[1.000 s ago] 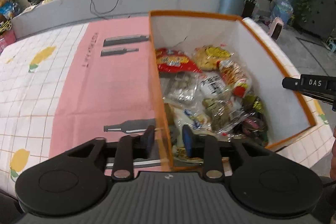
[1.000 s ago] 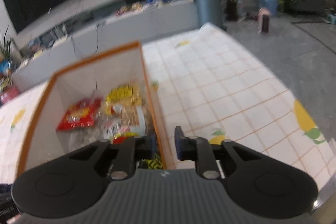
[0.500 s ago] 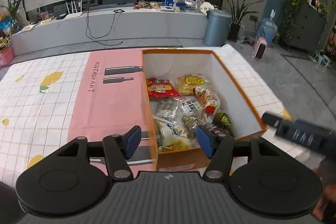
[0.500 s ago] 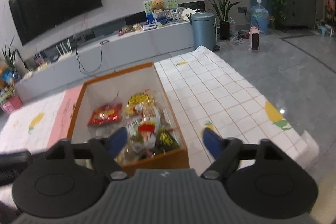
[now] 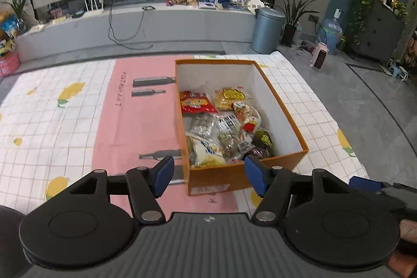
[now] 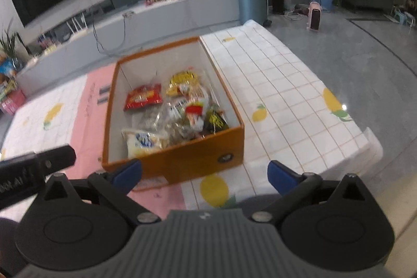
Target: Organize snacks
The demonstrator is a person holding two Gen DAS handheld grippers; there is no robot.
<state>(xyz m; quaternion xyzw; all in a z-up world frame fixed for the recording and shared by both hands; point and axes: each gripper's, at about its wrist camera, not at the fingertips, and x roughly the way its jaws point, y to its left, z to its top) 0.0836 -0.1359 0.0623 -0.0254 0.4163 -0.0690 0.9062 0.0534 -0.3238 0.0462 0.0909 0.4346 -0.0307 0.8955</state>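
An orange cardboard box with a white inside sits on the table, holding several snack packets: a red one, a yellow one and a white-and-yellow bag near the front. My left gripper hovers open above and in front of the box's near wall, nothing between its blue pads. My right gripper hangs before the box, its jaws opening wide with nothing between them. Each gripper shows at the edge of the other's view.
The table wears a white checked cloth with lemons and a pink runner left of the box. The table's right edge drops to grey floor. Behind stand a long TV bench, a grey bin and plants.
Both grippers have lifted and pulled back from the box. One second ago each stood nearly shut over a side wall of the box; now both stand open and clear of it.
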